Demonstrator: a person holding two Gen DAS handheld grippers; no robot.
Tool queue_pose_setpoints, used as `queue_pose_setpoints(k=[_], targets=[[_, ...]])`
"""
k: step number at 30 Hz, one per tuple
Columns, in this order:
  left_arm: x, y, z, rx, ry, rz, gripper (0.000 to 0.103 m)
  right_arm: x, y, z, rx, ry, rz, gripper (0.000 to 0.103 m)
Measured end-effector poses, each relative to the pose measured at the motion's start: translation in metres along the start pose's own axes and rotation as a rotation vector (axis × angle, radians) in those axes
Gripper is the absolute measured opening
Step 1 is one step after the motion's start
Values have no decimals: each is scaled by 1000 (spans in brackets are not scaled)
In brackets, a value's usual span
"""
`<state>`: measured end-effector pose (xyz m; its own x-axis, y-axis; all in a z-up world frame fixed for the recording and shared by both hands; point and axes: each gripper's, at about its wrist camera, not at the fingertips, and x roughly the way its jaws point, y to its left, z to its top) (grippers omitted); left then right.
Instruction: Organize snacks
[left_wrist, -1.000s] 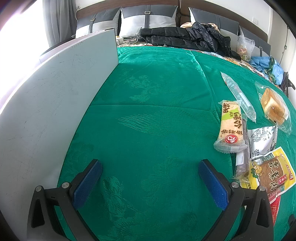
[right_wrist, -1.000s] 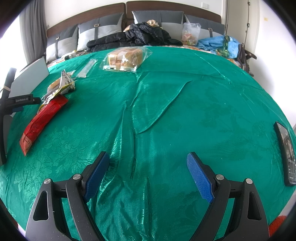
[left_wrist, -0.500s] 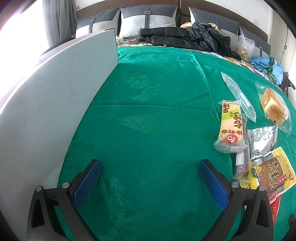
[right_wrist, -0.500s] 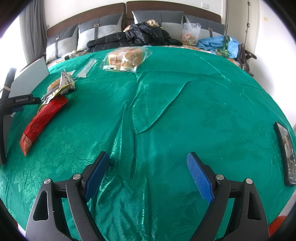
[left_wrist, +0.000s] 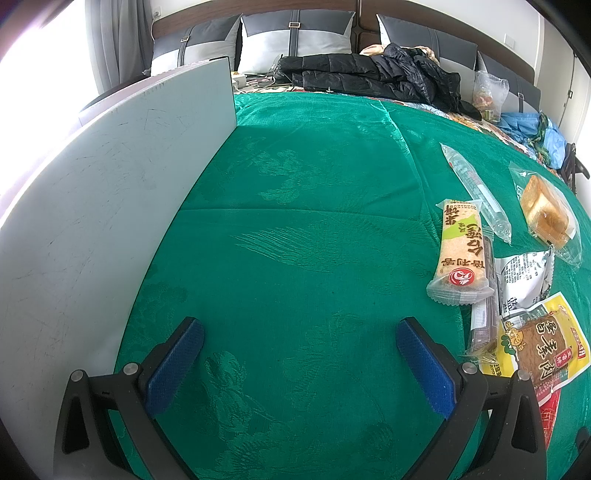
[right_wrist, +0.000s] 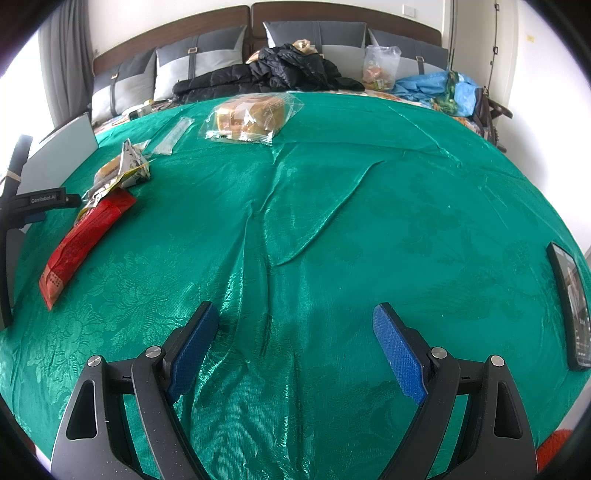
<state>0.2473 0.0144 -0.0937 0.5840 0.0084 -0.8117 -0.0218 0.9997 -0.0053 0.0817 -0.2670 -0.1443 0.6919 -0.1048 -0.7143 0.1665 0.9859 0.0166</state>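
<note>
1. The left gripper (left_wrist: 299, 345) hovers with jaws spread wide and empty over bare green cloth (left_wrist: 295, 221), just beside a grey board (left_wrist: 110, 192) on its left; swinging that way could knock the board
2. To its right the snacks lie in a loose heap: the rice cake bar (left_wrist: 461, 254) overlaps a dark bar under it, with a silver packet (left_wrist: 524, 275) and yellow packet (left_wrist: 539, 347) touching, so a pinch there risks dragging two at once
3. The bread bag (right_wrist: 251, 116) and the clear sleeve (right_wrist: 173, 134) are slippery film and may slide out
4. The right gripper (right_wrist: 295, 341) is likewise wide open and empty, over wrinkled cloth that fingers could snag
5. The red packet (right_wrist: 85, 236) is cut off in the left view; the phone (right_wrist: 570, 306) at the far right sits near the edge
</note>
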Motion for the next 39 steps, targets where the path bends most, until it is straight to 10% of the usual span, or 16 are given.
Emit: queue_pose_setpoints(k=[27, 35, 39], targets=[[-1, -1, -1, -4, 2, 1, 103, 0, 0, 0, 0, 0, 1, 88], [-53, -2, -67, 92, 86, -57, 103, -1, 3, 1, 0, 12, -1, 88], [-76, 7, -101, 126, 22, -90, 103, -11, 38, 18, 84, 70, 231, 88]])
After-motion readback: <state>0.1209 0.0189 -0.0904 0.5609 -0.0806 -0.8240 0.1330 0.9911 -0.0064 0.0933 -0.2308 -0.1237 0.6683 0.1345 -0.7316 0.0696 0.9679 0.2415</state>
